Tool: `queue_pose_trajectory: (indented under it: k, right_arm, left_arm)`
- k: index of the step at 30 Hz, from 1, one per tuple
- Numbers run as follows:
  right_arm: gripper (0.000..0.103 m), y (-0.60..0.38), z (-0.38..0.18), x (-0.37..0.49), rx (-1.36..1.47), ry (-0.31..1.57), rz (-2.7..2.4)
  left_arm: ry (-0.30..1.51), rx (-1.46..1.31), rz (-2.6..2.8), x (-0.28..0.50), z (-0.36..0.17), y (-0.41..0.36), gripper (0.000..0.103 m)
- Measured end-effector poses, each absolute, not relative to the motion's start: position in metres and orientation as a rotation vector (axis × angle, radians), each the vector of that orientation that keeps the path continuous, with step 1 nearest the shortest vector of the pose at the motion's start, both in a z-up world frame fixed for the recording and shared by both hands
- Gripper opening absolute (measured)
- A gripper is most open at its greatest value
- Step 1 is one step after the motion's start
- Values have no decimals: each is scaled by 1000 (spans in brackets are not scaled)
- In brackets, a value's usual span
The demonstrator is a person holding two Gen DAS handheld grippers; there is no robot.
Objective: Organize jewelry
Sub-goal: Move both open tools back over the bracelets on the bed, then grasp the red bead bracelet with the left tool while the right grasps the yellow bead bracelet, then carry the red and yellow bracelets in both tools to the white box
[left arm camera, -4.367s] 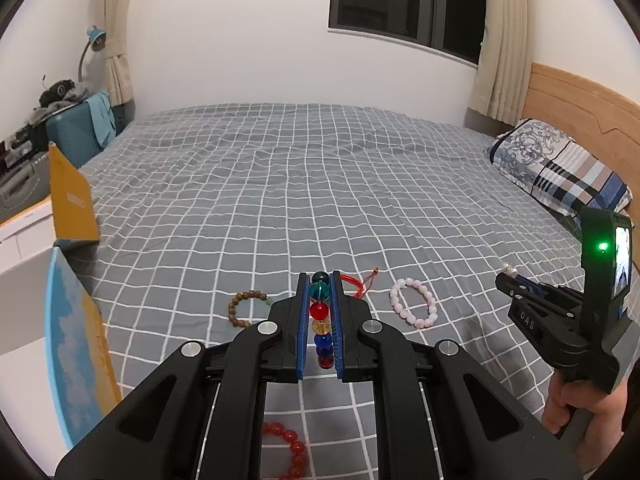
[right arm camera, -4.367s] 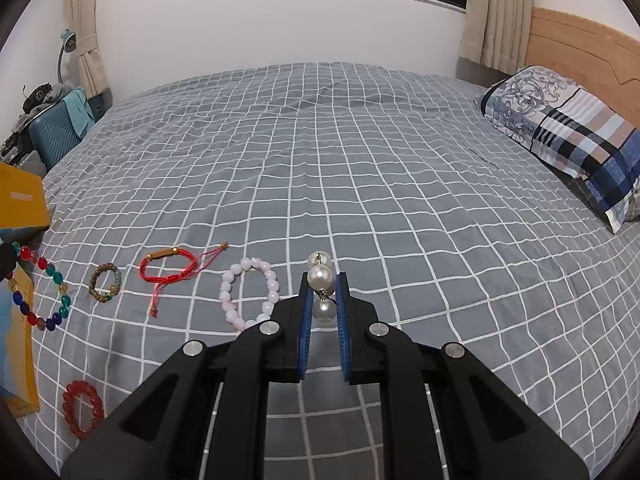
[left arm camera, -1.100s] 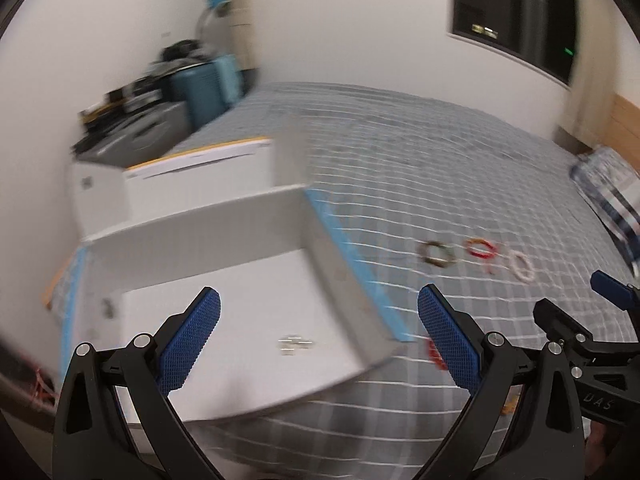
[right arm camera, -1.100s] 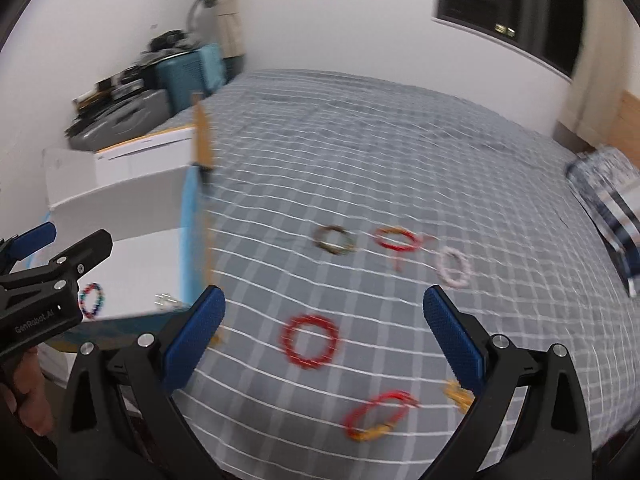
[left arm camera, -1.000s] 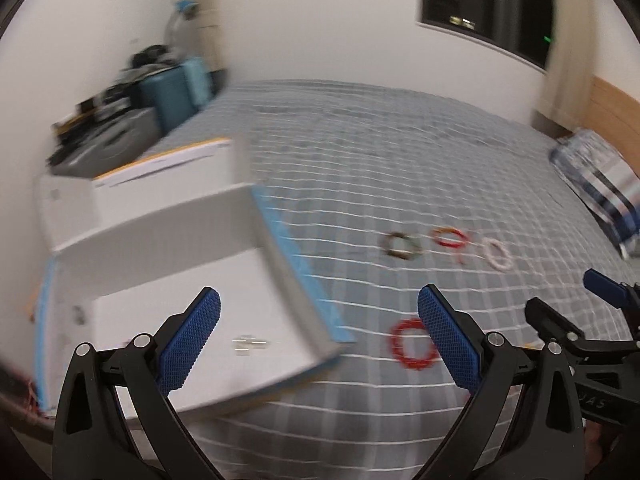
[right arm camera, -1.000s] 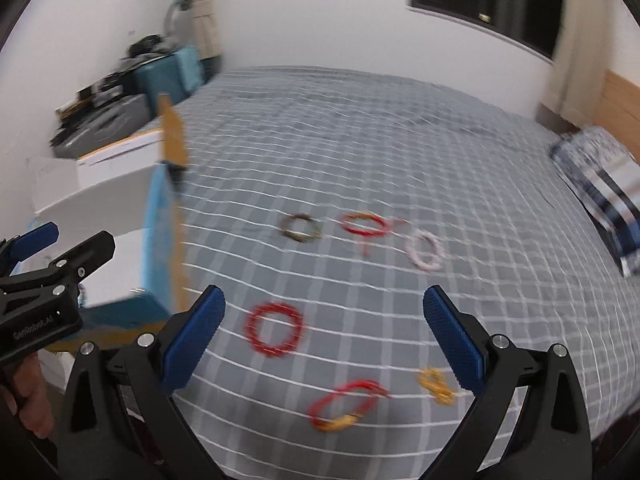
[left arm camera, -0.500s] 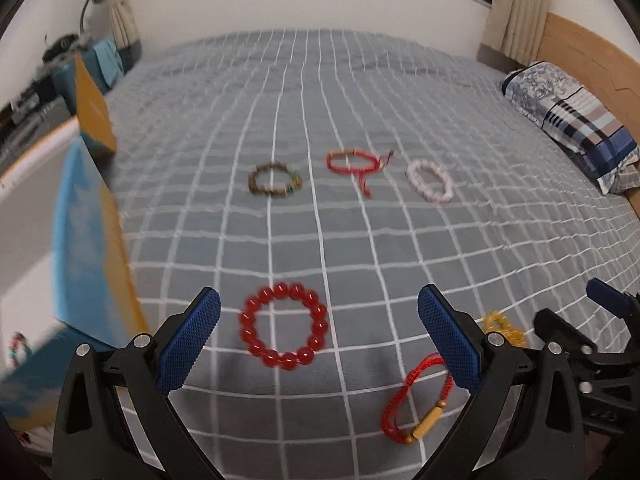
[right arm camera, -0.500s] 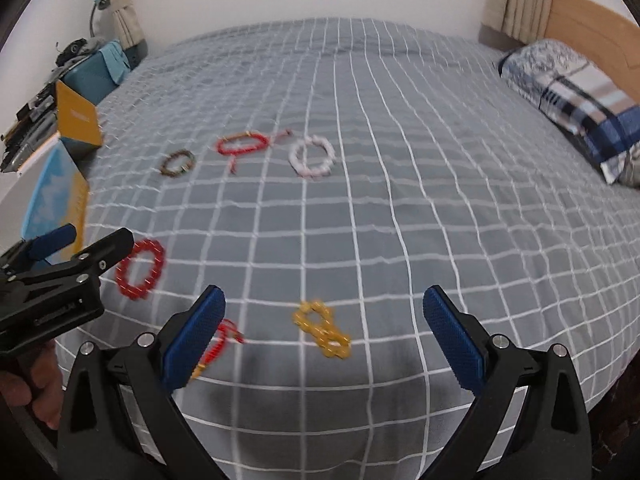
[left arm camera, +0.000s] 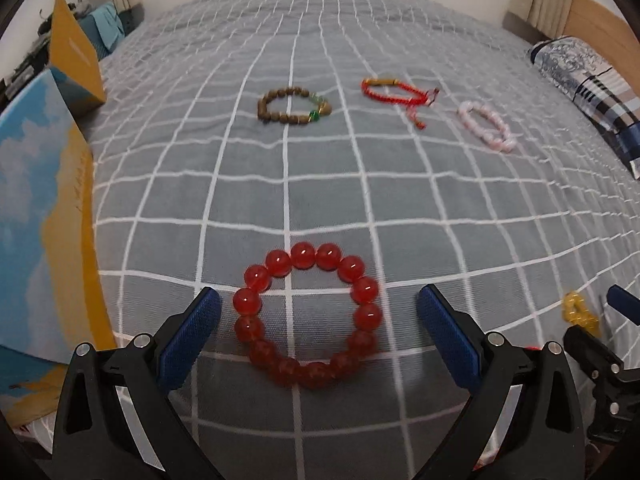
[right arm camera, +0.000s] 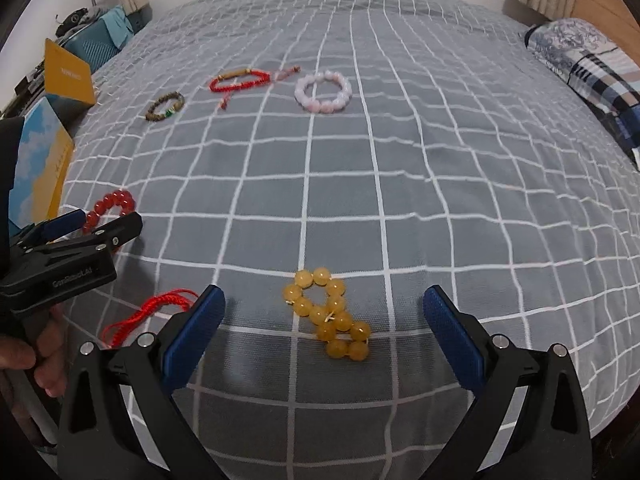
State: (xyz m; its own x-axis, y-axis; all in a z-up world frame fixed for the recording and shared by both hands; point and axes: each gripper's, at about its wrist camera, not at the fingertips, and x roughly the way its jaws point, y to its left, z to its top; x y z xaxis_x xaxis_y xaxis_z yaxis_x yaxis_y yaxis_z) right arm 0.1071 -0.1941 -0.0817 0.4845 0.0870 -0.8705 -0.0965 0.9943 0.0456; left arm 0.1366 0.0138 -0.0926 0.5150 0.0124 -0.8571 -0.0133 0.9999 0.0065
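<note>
Their earlier loads now dropped in the box (left arm camera: pixel 44 216), both wide-open, empty grippers are swung back over the bed (left arm camera: pixel 400 184): left gripper (left arm camera: pixel 318 330) framing the red bead bracelet (left arm camera: pixel 307 314), right gripper (right arm camera: pixel 324 332) the amber bracelet (right arm camera: pixel 328 314).

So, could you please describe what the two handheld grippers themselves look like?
Both the left gripper and right gripper are matte black, with silver screws and textured blue pads on the fingers. The left one carries pale lettering on its side, too blurred to read.
</note>
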Motion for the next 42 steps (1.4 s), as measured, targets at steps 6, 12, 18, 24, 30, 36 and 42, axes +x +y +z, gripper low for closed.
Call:
queue_pose_trajectory:
  k: [6, 12, 18, 24, 30, 36, 42]
  right_arm:
    - [94, -198, -94, 113, -6, 1084, 116]
    - [74, -201, -98, 115, 2, 1089, 98]
    - [40, -209, -95, 116, 3, 1079, 59]
    - [9, -216, -89, 114, 7, 1053, 40]
    - [9, -218, -83, 112, 16, 1030, 36]
    - [9, -220, -71, 107, 33, 975, 31]
    - [9, -223, -58, 103, 48, 897, 27]
  left_arm:
    - [1030, -4, 8, 140, -98, 17, 97]
    - [1032, -15, 3, 137, -98, 18, 80]
    - [1036, 15, -14, 131, -94, 12, 50]
    - [1026, 6, -40, 128, -88, 9, 24]
    - [1004, -12, -66, 125, -79, 8, 13]
    - [994, -24, -73, 123, -75, 7, 13]
    - [951, -29, -74, 118, -65, 7, 13]
